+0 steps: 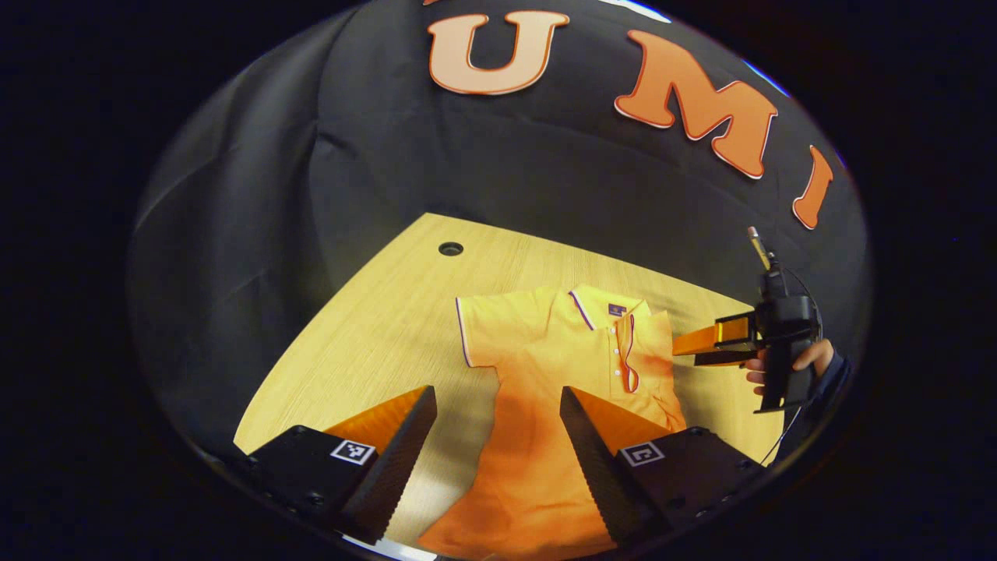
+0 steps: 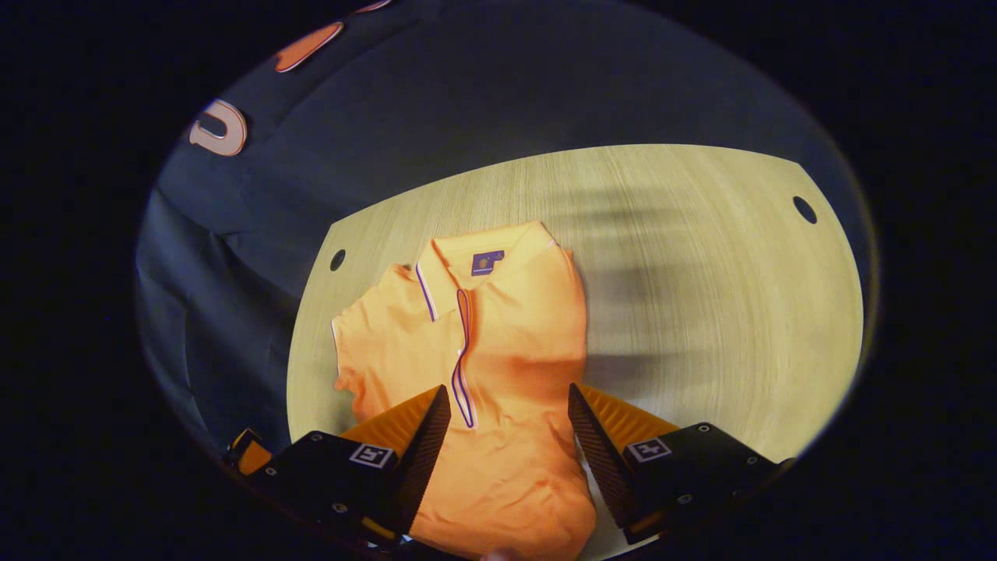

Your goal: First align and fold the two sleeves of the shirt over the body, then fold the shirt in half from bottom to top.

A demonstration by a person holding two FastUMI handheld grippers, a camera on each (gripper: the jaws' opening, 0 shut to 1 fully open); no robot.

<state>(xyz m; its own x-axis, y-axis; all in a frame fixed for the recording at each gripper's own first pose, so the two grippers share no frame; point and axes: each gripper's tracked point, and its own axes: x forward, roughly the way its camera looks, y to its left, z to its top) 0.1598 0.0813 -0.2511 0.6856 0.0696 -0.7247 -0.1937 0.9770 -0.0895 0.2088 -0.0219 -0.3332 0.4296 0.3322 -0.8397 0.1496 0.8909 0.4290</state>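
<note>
An orange polo shirt lies flat on the wooden table, collar at the far end. One short sleeve is spread out to the left. The opposite side is folded over the body along a straight edge. My left gripper hangs open above the lower body of the shirt, holding nothing. My right gripper, held by a hand, hovers at the shirt's right shoulder. In the right gripper view the shirt lies between the wide-apart fingers of my right gripper, and the spread sleeve is at the left.
The table has bare wood to the right of the shirt. It has round cable holes near its far corners. Black cloth closes off the booth behind the table's back edge.
</note>
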